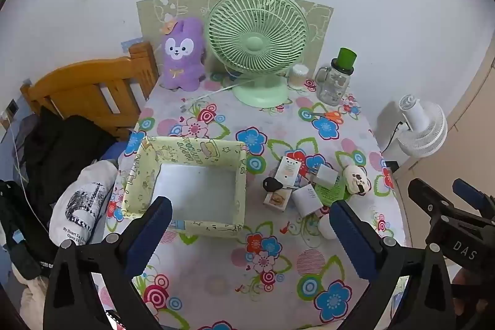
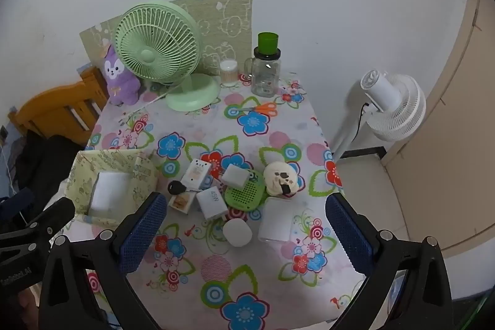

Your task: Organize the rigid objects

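Note:
A pale yellow fabric box (image 1: pixel 185 184) with a white floor sits on the flowered table, also seen in the right wrist view (image 2: pixel 108 175). To its right lies a cluster: black car key (image 2: pixel 177 187), two small printed boxes (image 2: pixel 196 172), two white chargers (image 2: pixel 213 202), green round speaker (image 2: pixel 246 194), cream mouse-like object (image 2: pixel 280 178), white round puck (image 2: pixel 237 232), white flat box (image 2: pixel 277 223). My left gripper (image 1: pixel 250 231) is open above the table near the box's front edge. My right gripper (image 2: pixel 246 232) is open above the puck and flat box.
A green desk fan (image 1: pixel 258 42), purple plush (image 1: pixel 182 54), glass jar with green lid (image 1: pixel 335 79), cotton-swab tub (image 2: pixel 228 72) and orange scissors (image 2: pixel 260 109) stand at the table's back. A white floor fan (image 2: pixel 393 107) is right; a wooden bed frame (image 1: pixel 92 85) left.

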`<action>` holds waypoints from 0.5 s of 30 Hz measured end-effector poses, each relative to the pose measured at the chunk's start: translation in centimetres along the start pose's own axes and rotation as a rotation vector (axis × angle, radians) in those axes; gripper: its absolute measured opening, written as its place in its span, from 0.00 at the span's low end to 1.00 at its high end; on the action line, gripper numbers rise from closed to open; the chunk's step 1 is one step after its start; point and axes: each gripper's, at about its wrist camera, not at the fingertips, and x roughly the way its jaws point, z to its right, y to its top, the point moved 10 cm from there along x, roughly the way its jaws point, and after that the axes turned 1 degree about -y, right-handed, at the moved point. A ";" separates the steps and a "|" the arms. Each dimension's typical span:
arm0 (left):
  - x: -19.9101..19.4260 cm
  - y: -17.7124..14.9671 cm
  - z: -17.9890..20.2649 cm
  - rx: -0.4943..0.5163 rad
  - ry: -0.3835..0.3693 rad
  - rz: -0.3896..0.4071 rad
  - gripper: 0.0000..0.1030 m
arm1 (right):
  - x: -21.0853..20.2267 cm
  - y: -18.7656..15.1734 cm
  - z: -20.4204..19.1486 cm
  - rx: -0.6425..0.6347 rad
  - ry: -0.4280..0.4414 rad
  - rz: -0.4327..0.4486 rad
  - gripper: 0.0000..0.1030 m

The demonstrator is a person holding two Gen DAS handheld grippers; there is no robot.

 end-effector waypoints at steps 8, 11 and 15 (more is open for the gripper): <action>0.3 -0.2 -1.3 0.004 -0.004 0.005 1.00 | 0.0 -0.4 -0.8 -0.026 -0.003 -0.006 1.00; 0.1 -0.5 -0.7 0.005 0.007 -0.005 1.00 | -0.3 -0.8 -0.8 -0.030 0.008 0.004 1.00; 0.2 -0.9 -0.5 0.014 0.004 -0.013 1.00 | -0.1 -0.8 -1.3 -0.034 0.017 0.000 1.00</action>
